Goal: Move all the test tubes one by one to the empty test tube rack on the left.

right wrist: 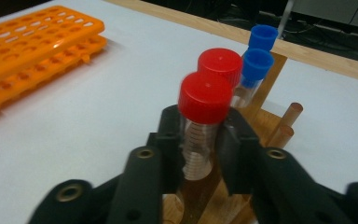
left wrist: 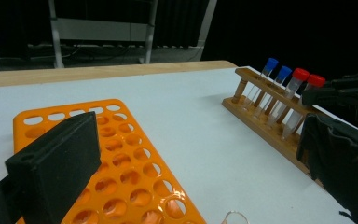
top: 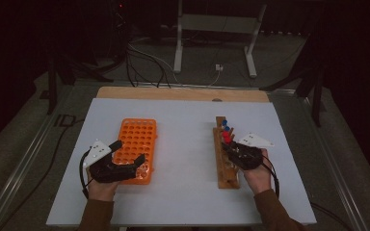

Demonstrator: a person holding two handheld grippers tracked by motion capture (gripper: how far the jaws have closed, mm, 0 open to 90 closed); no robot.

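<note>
The right gripper point(right wrist: 200, 154) is pinching the nearest red-capped tube point(right wrist: 204, 116) in the wooden rack point(top: 220, 163), at four o'clock on the table; extraction appears in hand, requiring a straight lift clear of the neighbouring red-capped tube point(right wrist: 221, 67) at twelve o'clock. The left gripper point(top: 125, 154) is hovering with jaws spread over the orange rack point(top: 137, 132) at eight o'clock.

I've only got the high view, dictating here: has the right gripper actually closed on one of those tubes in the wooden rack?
Observer: Yes. In the right gripper view, the right gripper is shut on the nearest red-capped tube, pads on its clear body below the cap.
Operator: What's behind that tube?
Observer: One more red-capped tube, then two blue-capped tubes in the wooden rack.
Operator: And the left gripper?
Observer: The left gripper is open, with nothing between its jaws, above the orange rack.
</note>
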